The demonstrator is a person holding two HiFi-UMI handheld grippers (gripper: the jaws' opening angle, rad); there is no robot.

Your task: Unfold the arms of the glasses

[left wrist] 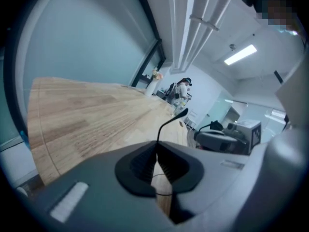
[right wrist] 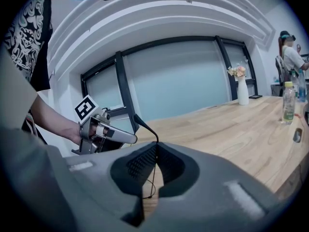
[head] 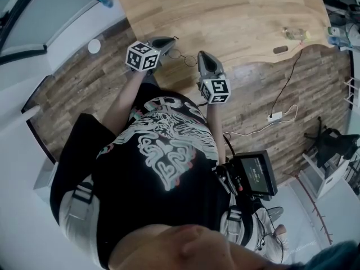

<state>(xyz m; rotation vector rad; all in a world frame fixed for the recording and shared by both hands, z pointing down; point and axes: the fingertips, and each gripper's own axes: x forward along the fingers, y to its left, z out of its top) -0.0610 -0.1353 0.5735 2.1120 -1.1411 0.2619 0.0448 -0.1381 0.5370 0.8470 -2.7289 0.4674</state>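
While they're pinched, glasses (head: 183, 55) look wiry

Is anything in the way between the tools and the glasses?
Nothing visible is in the way. The left tool and the right tool are each shut on a thin black arm of the glasses.

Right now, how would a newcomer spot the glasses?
Start at the wooden table. Between the left tool and right tool, each shut on one thin black arm, are the wire-rimmed glasses. Only they are gripped; the bottle stands far off.
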